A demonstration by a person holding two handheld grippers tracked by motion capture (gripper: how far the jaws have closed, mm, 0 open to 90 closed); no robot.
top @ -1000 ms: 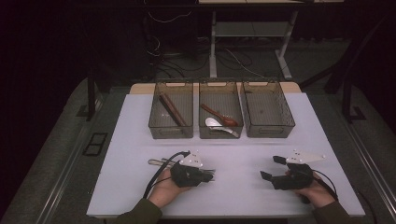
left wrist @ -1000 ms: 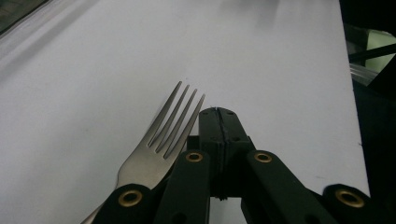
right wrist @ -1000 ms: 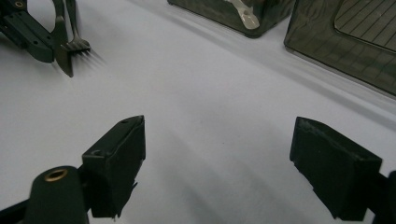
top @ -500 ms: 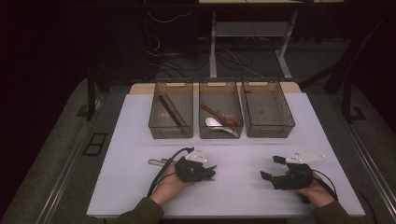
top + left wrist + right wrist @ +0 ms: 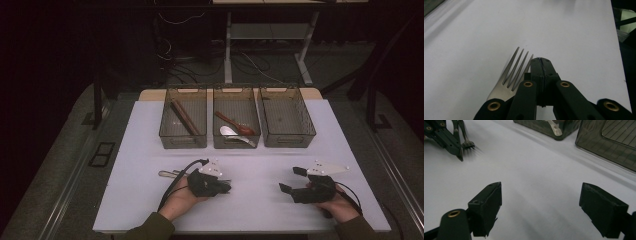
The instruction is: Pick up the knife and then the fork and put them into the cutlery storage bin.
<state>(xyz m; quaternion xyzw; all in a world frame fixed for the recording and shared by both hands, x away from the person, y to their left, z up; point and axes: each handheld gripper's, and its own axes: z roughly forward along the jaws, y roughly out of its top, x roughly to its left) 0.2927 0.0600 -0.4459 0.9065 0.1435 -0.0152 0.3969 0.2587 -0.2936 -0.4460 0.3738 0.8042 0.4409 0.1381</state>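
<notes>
White tabletop (image 5: pixel 250 165) under dim light, with dark floor, cables and a desk frame beyond its far edge. From the high view, three wire-mesh bins stand in a row on the far half: the left bin (image 5: pixel 183 142) holds brown chopsticks (image 5: pixel 184 118), the middle bin (image 5: pixel 237 144) a reddish wooden spoon (image 5: pixel 234 123) and a metal spoon (image 5: pixel 235 134), the right bin (image 5: pixel 287 142) nothing that can be made out. Near the front edge the left hand (image 5: pixel 181 200) lies low on the tabletop gripping the left tool (image 5: pixel 226 187), which points to the right; a metal fork (image 5: pixel 169 174) lies just behind and beside it, handle showing to the left. Well apart to the right, the right hand (image 5: pixel 339 206) rests with the right tool (image 5: pixel 292 180) aimed leftward, jaws spread.

Left gripper view: the jaws are pressed together with nothing between them, and the fork (image 5: pixel 512 75) lies flat just beside their left flank, tines reaching about level with the tips.

Right gripper view: both jaws stand wide apart over bare tabletop, the left tool (image 5: pixel 460 157) and fork tines (image 5: pixel 469 145) far off at upper left, bin walls at upper right.
</notes>
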